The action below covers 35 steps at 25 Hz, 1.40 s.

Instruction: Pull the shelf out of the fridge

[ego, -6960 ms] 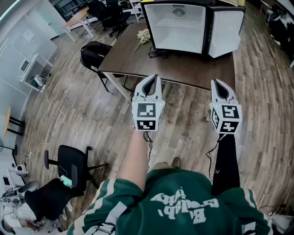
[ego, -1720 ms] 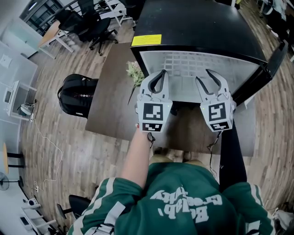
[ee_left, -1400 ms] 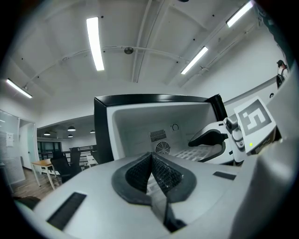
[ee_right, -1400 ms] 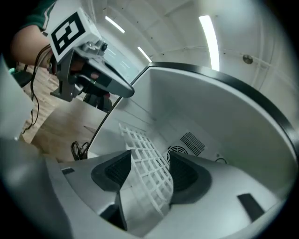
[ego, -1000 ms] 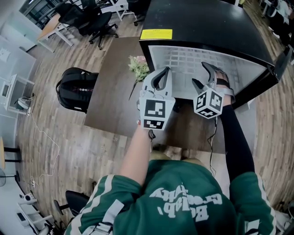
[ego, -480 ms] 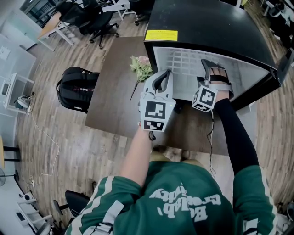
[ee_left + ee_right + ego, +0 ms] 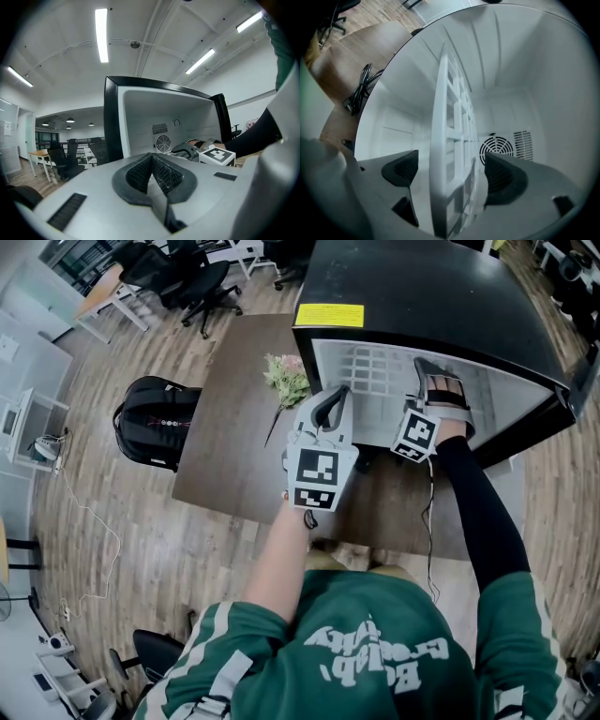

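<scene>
Evidently the right gripper (image 7: pixel 452 171) is turned on its side inside the fridge (image 7: pixel 422 287), at one o'clock in the head view, so that its spread, opening jaws straddle the front edge of the white grid shelf (image 7: pixel 445 140) without pressing on it. The left gripper (image 7: pixel 152 164), jaws pressed together on nothing, hangs just outside. The yellow label (image 7: pixel 329 315) on the fridge top at twelve o'clock is too small to read.

Green sweatshirt (image 7: pixel 375 652) with white chest lettering and white stripes at the shoulders; black sleeve (image 7: pixel 473 512) on the right arm. Left gripper (image 7: pixel 336 395) and right gripper (image 7: pixel 436 381): pale grey shells, black curved jaws with dark ribbed pads (image 7: pixel 164 177), each bearing a white cube (image 7: pixel 314 479) printed with black square markers and trailing a thin black cable (image 7: pixel 307 518).
</scene>
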### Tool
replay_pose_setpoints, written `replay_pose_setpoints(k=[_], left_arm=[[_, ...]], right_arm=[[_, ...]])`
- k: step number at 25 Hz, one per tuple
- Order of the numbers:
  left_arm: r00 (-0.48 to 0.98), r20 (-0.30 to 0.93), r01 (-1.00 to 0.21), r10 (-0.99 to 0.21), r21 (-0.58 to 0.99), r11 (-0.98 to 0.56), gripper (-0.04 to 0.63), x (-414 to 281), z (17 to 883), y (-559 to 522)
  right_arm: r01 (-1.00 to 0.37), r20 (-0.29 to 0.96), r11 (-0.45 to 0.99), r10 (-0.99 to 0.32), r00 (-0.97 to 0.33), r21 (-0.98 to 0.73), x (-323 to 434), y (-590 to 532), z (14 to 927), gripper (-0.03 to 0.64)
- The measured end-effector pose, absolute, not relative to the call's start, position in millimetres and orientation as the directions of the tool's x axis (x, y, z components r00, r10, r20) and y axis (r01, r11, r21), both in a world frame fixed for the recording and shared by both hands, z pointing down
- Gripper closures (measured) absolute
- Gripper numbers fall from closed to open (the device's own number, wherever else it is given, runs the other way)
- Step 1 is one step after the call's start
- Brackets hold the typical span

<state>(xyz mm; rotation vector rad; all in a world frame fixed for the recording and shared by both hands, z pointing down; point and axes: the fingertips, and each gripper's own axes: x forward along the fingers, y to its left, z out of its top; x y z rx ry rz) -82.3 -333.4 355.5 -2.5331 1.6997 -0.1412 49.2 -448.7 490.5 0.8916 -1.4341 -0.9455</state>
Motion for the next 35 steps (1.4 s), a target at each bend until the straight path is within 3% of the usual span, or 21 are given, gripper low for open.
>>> replay_pose_setpoints(k=[6, 9, 12, 14, 16, 35], left_arm=[[0.38, 0.033, -0.917, -0.924, -0.116, -0.381, 0.58, -81, 359, -340], [0.38, 0.036, -0.918, -0.924, -0.112, -0.382, 0.58, -81, 361, -345], [0.383, 0.037, -0.917, -0.923, -0.109, -0.385, 0.58, -78, 362, -349], [0.389, 0.036, -0.914, -0.921, -0.109, -0.39, 0.58, -76, 362, -350], [0.394, 0.037, -0.912, -0.918, -0.109, -0.396, 0.58, -74, 363, -351], [0.396, 0.03, -0.912, -0.918, -0.101, -0.397, 0.58, -68, 366, -355]], right_arm=[[0.014, 0.367, 0.367, -0.93, -0.037, 0.93, 51, -458, 496, 0.155], [-0.014, 0.318, 0.318, -0.948, -0.02, 0.948, 50, -464, 492, 0.198], [-0.092, 0.245, 0.248, -0.969, -0.044, 0.964, 45, -467, 481, 0.28], [-0.107, 0.202, 0.206, -0.978, -0.049, 0.973, 45, -467, 476, 0.411], [-0.097, 0.171, 0.175, -0.984, -0.046, 0.98, 46, -467, 474, 0.469], [-0.051, 0.137, 0.136, -0.99, 0.025, 0.989, 54, -464, 476, 0.471]])
